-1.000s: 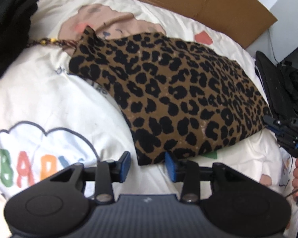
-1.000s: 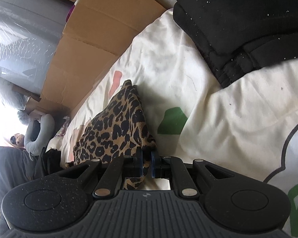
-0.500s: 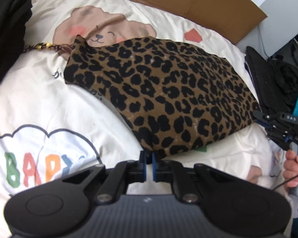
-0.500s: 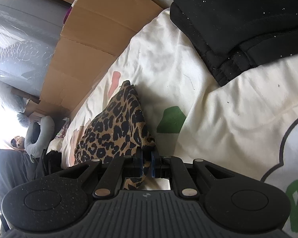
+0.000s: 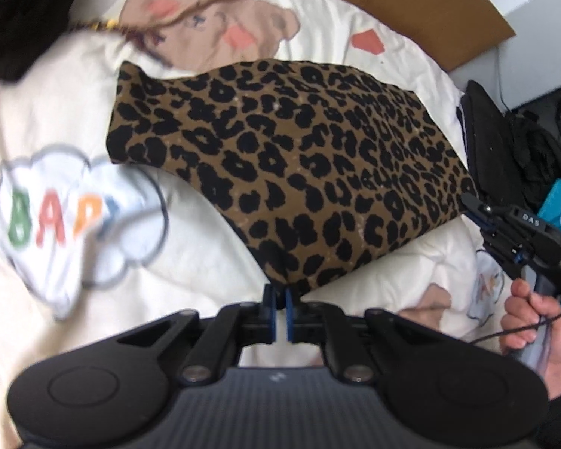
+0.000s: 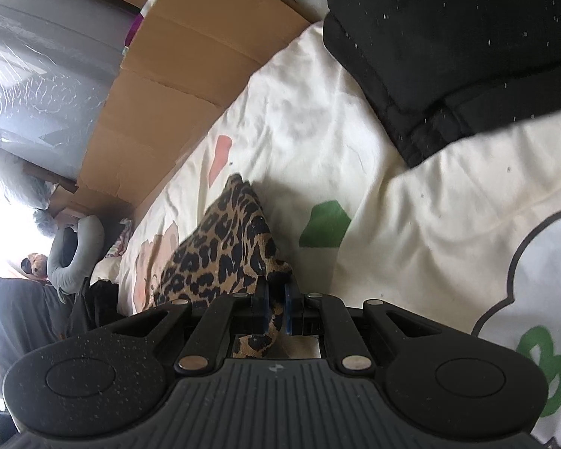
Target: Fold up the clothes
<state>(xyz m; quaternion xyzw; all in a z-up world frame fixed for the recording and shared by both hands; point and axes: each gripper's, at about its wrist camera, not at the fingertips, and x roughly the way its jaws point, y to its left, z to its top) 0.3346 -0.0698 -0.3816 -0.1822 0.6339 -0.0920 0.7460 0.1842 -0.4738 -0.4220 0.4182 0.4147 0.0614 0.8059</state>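
A leopard-print garment (image 5: 299,172) lies spread on a white printed blanket (image 5: 74,119). My left gripper (image 5: 279,295) is shut on the garment's near corner, and the cloth rises slightly toward its blue pads. In the right wrist view my right gripper (image 6: 276,292) is shut on another corner of the leopard garment (image 6: 224,258), with cloth pinched between the pads and hanging behind them. The right gripper (image 5: 478,211) also shows in the left wrist view at the garment's right edge, held by a hand (image 5: 531,321).
Dark folded clothes (image 6: 460,45) lie on the blanket at the upper right of the right wrist view. Cardboard (image 6: 175,86) stands along the far side of the bed. A black bag (image 5: 505,138) sits off the bed's right edge.
My left gripper went from open around the garment's near corner to shut on it, then lifted a little, pulling the cloth along. The right gripper kept still, still shut on its corner.
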